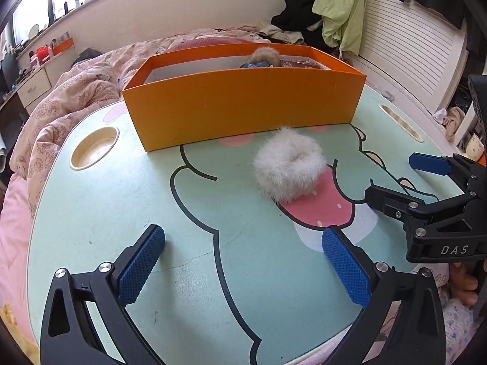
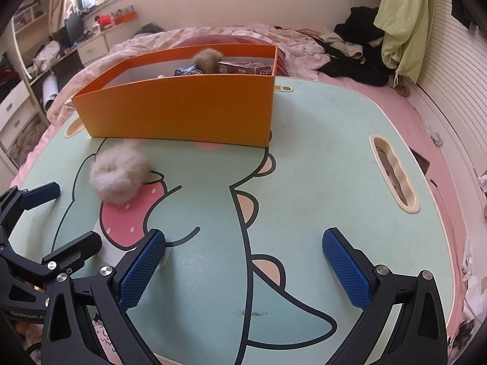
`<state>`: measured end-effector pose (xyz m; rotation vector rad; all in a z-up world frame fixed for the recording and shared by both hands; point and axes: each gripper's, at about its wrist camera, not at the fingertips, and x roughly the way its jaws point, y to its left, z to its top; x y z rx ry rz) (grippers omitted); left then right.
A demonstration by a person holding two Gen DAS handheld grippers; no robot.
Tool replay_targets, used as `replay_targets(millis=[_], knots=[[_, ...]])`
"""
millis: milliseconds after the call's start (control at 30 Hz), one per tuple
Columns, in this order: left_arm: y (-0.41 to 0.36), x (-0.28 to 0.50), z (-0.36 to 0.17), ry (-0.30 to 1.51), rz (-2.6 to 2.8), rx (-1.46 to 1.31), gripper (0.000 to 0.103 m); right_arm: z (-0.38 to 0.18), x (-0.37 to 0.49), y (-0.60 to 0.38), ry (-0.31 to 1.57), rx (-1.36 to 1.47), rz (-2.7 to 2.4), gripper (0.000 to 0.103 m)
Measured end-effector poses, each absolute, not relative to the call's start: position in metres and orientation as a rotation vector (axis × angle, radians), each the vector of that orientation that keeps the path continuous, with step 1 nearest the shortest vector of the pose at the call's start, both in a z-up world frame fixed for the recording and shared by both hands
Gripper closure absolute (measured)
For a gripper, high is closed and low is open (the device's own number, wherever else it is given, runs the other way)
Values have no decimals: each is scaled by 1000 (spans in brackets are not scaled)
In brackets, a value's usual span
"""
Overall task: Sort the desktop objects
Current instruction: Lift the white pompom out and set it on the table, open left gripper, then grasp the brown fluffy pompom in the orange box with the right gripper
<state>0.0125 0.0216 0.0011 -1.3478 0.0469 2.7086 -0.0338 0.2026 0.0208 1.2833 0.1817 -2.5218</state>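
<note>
1. A fluffy white fur scrunchie (image 1: 289, 164) is seen lying on the mint-green cartoon-printed counter (image 1: 121, 197), just in front of the orange cardboard box (image 1: 243, 106).
2. The left gripper (image 1: 243, 269) is held wide apart and empty, with the scrunchie ahead of its fingertips, untouched.
3. The right gripper (image 2: 243, 269) is likewise spread wide and empty, with the scrunchie well off to its left.
4. A brown fur scrunchie (image 2: 208, 57) and a small dark carton (image 2: 245, 68) are seen inside the box.
</note>
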Motion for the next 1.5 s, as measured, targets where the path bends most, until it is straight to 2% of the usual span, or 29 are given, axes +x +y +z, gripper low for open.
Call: replay_targets(millis=[33,100,233,267,333,400,500,633,733,833,867,900,1100,1367,1500], knots=[[22,13,1,45,2709,-1347,0,21,-34,205,166,1282,-2508,2],[21,12,1,43,2708,-1345,0,32,-36,203,134,1253,-2498,13],[21,12,2,43,2709,-1344,0,78,-54,186,82,1109,-2462,14],[21,12,2,43,2709,-1344,0,90,-63,181,58,1083,-2441,17],[21,12,2,43,2709,-1344,0,107,-89,166,26,1072,-2398,25],[20,12,2,43,2709,-1344,0,113,-124,148,8,1126,-2359,38],[20,12,2,43,2709,-1343,0,104,-176,127,-65,1252,-2309,52],[20,13,2,41,2709,-1339,0,90,-211,111,-55,1364,-2352,52],[20,13,3,41,2709,-1334,0,75,-224,112,-95,1438,-2325,57],[20,13,3,40,2709,-1331,0,62,-235,104,-39,1495,-2325,57],[20,13,3,40,2709,-1331,0,57,-239,100,-30,1520,-2311,64],[20,13,3,39,2709,-1331,0,51,-241,98,-19,1537,-2303,77],[21,13,3,38,2710,-1331,0,58,-233,107,-99,1474,-2274,81],[20,14,3,38,2710,-1331,0,134,-156,154,-205,1106,-2338,81],[20,14,3,38,2711,-1331,0,123,-113,186,-246,1091,-2275,81]])
